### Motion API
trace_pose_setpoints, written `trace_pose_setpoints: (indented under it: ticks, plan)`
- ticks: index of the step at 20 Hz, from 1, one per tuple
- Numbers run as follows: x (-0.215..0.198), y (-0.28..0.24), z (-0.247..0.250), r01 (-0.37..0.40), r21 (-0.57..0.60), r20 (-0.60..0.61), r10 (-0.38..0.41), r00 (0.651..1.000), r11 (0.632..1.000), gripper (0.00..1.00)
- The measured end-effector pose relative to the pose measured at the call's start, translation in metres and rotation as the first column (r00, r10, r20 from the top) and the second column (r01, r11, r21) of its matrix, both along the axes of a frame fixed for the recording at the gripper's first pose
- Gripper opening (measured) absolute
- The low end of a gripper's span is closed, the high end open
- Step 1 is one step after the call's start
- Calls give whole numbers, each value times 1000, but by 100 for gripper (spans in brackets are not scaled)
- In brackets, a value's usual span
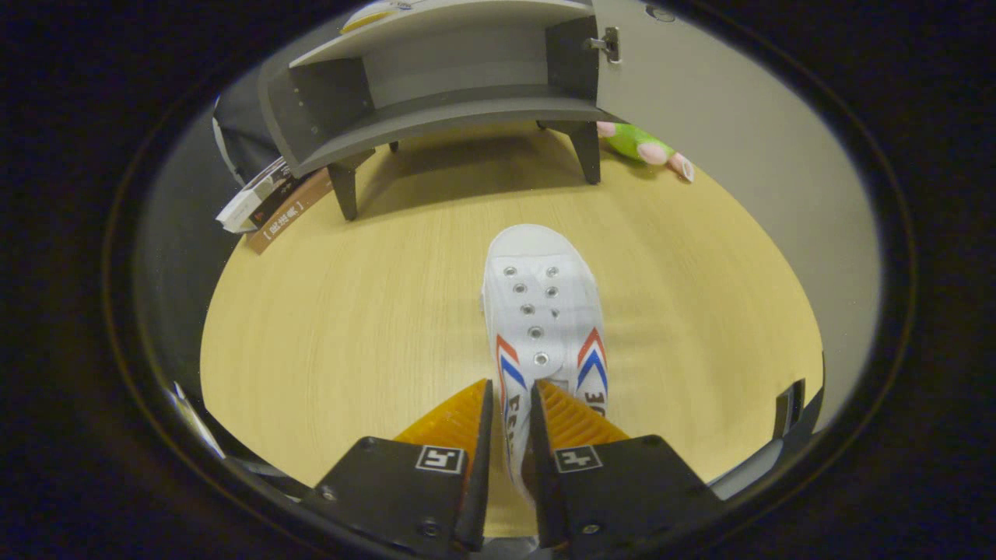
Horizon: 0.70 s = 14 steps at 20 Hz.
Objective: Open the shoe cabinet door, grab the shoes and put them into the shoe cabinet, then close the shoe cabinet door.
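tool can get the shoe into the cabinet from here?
Probably yes. The tool is shut on the white shoe; the door is swung open, and bare tabletop lies between the shoe and the cabinet.

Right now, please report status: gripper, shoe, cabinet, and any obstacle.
Gripper shut on white shoe, toe pointing at cabinet. Shoe cabinet door open, shelf bare. Wooden floor between shoe and cabinet free; green toy off beside the door.

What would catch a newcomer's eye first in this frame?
First the white shoe, lying on the wooden table with its heel side clamped between the jaws of the gripper and its toe pointing away. Beyond it stands the grey cabinet, its door swung open to the right. A green plush toy lies beside the cabinet's leg.
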State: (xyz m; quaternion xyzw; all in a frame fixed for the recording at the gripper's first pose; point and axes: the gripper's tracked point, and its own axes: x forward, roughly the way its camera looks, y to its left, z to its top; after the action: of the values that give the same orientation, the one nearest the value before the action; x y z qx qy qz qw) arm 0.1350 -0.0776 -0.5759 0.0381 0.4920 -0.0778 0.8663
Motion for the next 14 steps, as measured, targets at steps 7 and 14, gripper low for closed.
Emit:
trace_pose_setpoints:
  ticks: [7,14]
  plan:
    - [6,4,5,-132,-33,75,134,988,991,4]
    - [10,4,54,-181,-34,187,185,965,983,3]
